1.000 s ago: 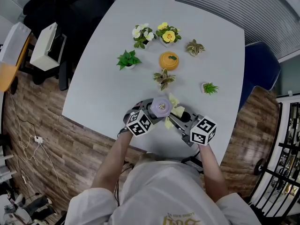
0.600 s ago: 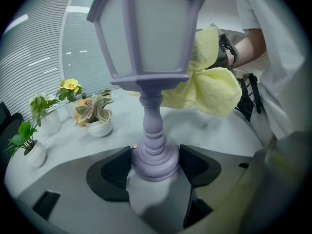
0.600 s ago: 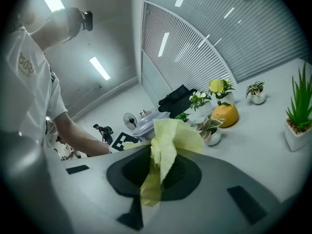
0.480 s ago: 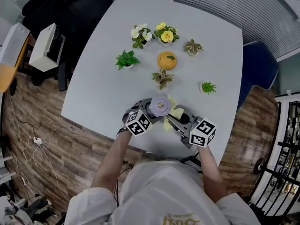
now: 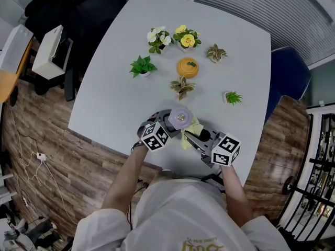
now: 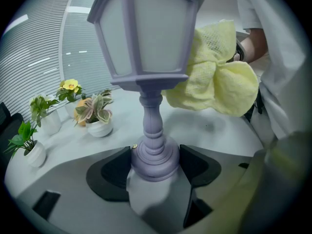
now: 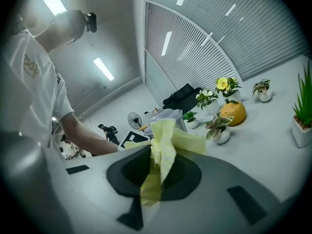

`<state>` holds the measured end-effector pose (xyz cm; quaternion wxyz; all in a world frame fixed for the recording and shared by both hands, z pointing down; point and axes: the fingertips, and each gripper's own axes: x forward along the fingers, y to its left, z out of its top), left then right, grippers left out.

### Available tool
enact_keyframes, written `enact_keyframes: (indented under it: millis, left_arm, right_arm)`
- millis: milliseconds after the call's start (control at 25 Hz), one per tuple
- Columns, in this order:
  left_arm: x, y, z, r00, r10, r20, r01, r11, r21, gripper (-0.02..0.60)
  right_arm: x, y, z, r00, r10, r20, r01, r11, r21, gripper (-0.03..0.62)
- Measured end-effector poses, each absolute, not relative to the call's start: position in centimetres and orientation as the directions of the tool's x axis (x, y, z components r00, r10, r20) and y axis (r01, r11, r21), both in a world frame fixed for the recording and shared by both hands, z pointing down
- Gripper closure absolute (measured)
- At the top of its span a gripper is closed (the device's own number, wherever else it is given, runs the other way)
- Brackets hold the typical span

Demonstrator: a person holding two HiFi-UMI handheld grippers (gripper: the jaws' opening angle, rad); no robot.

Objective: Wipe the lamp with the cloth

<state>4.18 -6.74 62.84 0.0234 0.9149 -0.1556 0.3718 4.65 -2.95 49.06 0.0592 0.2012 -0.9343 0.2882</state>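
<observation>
A lilac lantern-shaped lamp stands upright near the table's front edge, its top seen from above in the head view. My left gripper is shut on the lamp's round base. A yellow cloth is pressed against the lamp's right side, beside the shade. My right gripper is shut on the yellow cloth, which sticks up between its jaws; behind the cloth, a part of the lamp shows. In the head view the cloth lies between the lamp and the right gripper.
Farther back on the white table stand several small potted plants and an orange round ornament. A dark chair stands at the far left, a blue chair at the right.
The right gripper with the cloth has shifted slightly left and nearer along the lamp's side. The lamp and the left gripper stay where they were.
</observation>
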Motion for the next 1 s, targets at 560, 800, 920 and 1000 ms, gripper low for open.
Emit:
enact_keyframes:
  millis: [560,800,920,1000]
  left_arm:
    - [4.1,-6.7,62.9,0.676,-0.267,0.687,-0.301,-0.951,-0.074,0.264]
    - [4.2,-6.7,62.8,0.676,-0.268,0.686,-0.301,-0.951,-0.074,0.264]
    - [4.2,-6.7,62.8,0.677,-0.267,0.686,-0.300,-0.951,-0.074,0.264]
    - [4.2,-6.7,62.9,0.677,-0.266,0.686,-0.300,-0.951,-0.073,0.264]
  right_arm:
    - [3.0,-2.8,49.0,-0.923,-0.318,0.218,-0.386,0.765,-0.515,0.548]
    - [2.2,-2.7,49.5,-0.925,-0.300,0.232,-0.378,0.772,-0.511,0.548]
    - [2.0,-2.8,50.2,-0.923,-0.293,0.251,-0.383,0.771,-0.508,0.548]
    - [1.9,-2.9,50.6,-0.919,-0.288,0.268,-0.389,0.770,-0.506,0.548]
